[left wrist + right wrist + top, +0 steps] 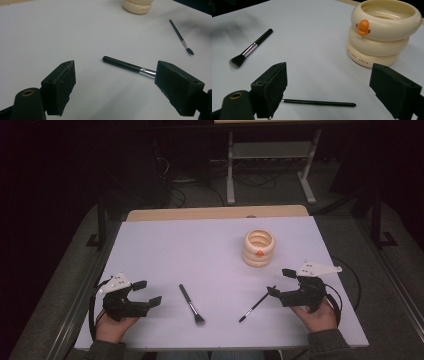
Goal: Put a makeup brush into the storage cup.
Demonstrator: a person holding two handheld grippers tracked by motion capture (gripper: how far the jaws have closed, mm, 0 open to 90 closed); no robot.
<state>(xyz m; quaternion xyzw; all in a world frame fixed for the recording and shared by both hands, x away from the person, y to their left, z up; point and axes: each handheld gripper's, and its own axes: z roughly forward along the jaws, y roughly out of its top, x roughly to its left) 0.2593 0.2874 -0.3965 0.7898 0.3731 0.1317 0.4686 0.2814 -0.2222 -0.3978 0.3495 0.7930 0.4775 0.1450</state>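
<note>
Both grippers, left (148, 293) and right (280, 282), jaws wide, empty. Fat brush (191, 304) and thin brush (256, 305) lie near-centre on desk (175, 245); holder (258, 248) far right. Risk: thin handle rolling from pinch.

High view looking forward and down on the white rectangular desk (200, 250), each gripper view low, close over it, all sharing the cream ringed plastic holder (258, 248).

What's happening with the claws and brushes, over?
Left claw open, empty. Right claw open, empty. Fat brush and thin brush lie flat on table. Cup standing apart.
</note>
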